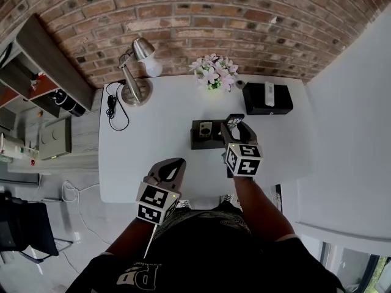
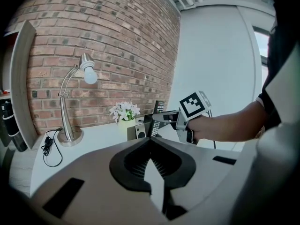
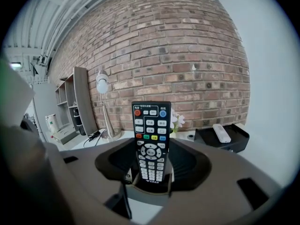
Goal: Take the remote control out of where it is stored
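The remote control [image 3: 151,146] stands upright, buttons facing back along the jaws, clamped at its lower end between the two jaws of the right hand-held gripper [image 1: 235,129]. The jaws are spread fairly wide to take its width. It sits over the right end of the dark storage holder [image 1: 204,136] on the white bench [image 1: 153,139]. From where I stand I can't tell whether its bottom edge is clear of the holder. A small grey device [image 1: 206,129] is inside that holder, just left of the remote.

The left hand-held gripper [image 1: 174,165] hangs near the front edge of the bench, well apart from the holder, its jaw tips together with nothing in them.

Farther back, a black tray [image 1: 267,105] carries a white remote [image 1: 269,93], with a pot of pale flowers [image 1: 214,72] to its left and a metal desk lamp [image 1: 137,72] beyond that, all along the brick wall [image 1: 201,17]
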